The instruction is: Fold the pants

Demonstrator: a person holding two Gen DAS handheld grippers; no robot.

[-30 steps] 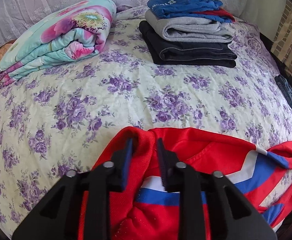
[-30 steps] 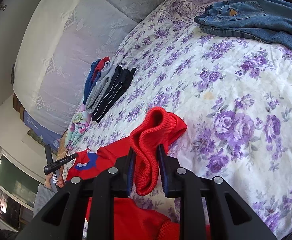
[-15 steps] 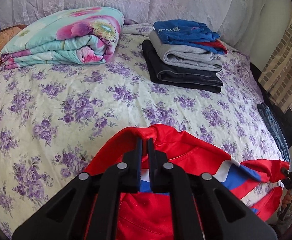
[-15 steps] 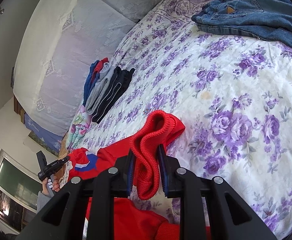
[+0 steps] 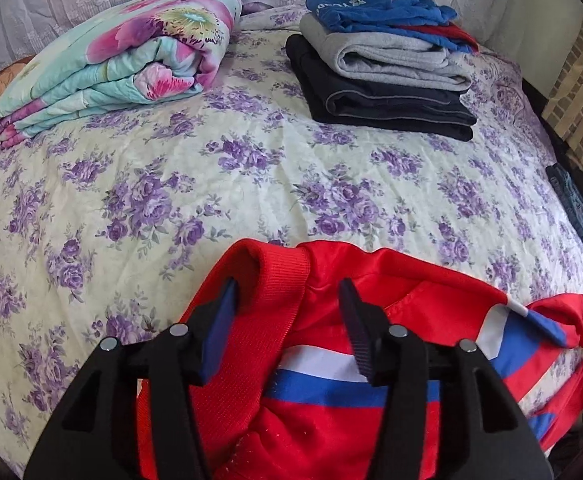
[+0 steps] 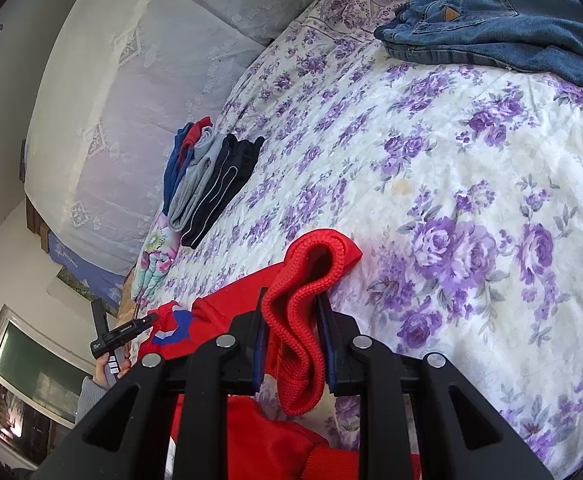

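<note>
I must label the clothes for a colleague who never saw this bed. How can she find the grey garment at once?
Start at the bed with the purple-flowered sheet and look to its far end by the lace curtain, right of the rolled floral quilt. There stands a stack of folded clothes. The grey garment is its middle layer, between the black one below and the blue one on top.

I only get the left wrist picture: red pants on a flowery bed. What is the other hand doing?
Observer: The right gripper is shut on the red ribbed cuff of the red pants, its fingers pressing from both sides.
Visitor: Does that cuff lie flat?
Observer: No, it stands bunched in a loop above the bedspread.
Visitor: What is the dark strip at my right edge?
Observer: Blue jeans, lying rumpled at the bed's far corner, not folded.
</note>
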